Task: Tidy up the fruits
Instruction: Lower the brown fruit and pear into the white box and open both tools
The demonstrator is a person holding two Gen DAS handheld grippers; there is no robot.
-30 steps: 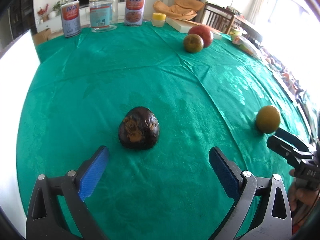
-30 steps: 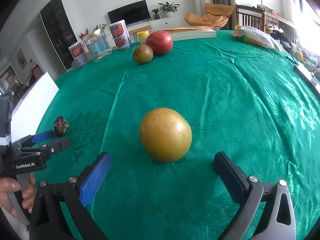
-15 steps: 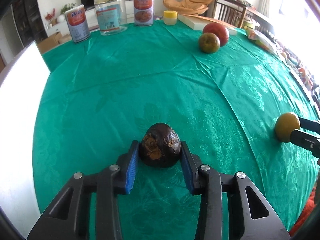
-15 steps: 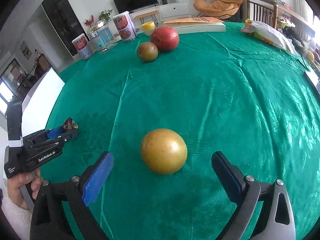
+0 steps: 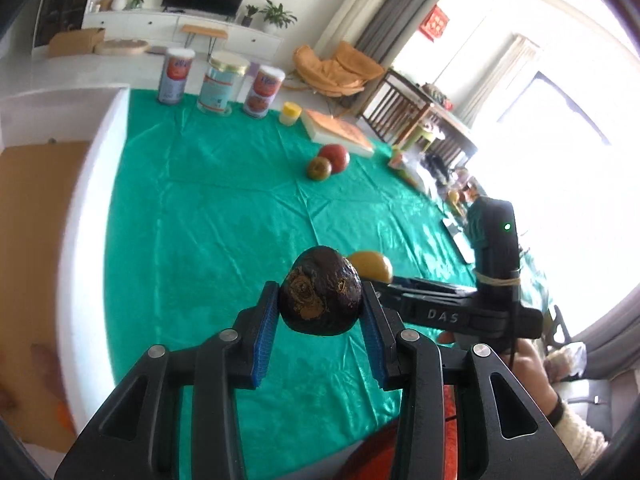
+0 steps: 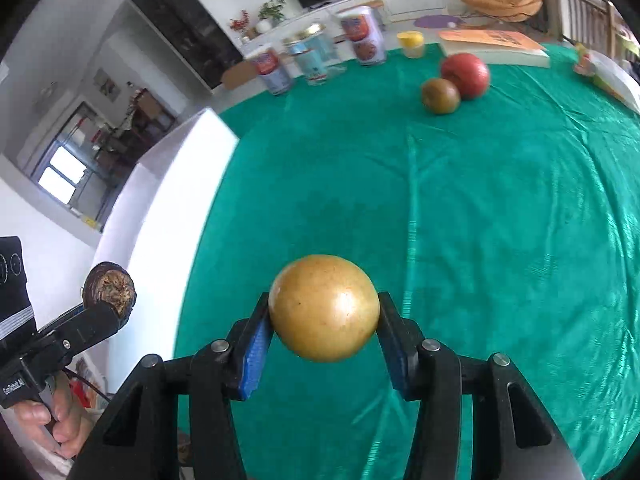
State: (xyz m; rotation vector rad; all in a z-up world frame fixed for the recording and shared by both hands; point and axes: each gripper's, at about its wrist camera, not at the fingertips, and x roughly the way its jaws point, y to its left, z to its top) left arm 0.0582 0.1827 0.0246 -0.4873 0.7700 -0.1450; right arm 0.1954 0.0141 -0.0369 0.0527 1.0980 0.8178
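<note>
1. Your left gripper [image 5: 320,320] is clamped on the dark wrinkled fruit [image 5: 321,290], blue pads pressed to both its sides; the fruit rides clear of the green tablecloth [image 5: 224,216], near the table's left edge.
2. Your right gripper [image 6: 323,320] has the yellow round fruit [image 6: 324,313] between its pads, which touch both flanks; the jaws are closing onto it, and it too is off the cloth.
3. Two fruits rest at the far side: a red fruit [image 6: 466,75] and a brownish-green fruit [image 6: 440,95], touching each other, just in front of the book [image 6: 494,46].
4. Judging progress: both near fruits are picked up but neither is placed; I would call the task roughly midway, with the likely goal being to set them beside the far pair, though that is a guess.
5. Containers: no bowl or basket for fruit is visible; two printed tins and a lidded clear jar [image 5: 221,83] stand in a row at the far edge, with a small yellow tub [image 5: 291,113] beside them; what they hold cannot be seen.
</note>
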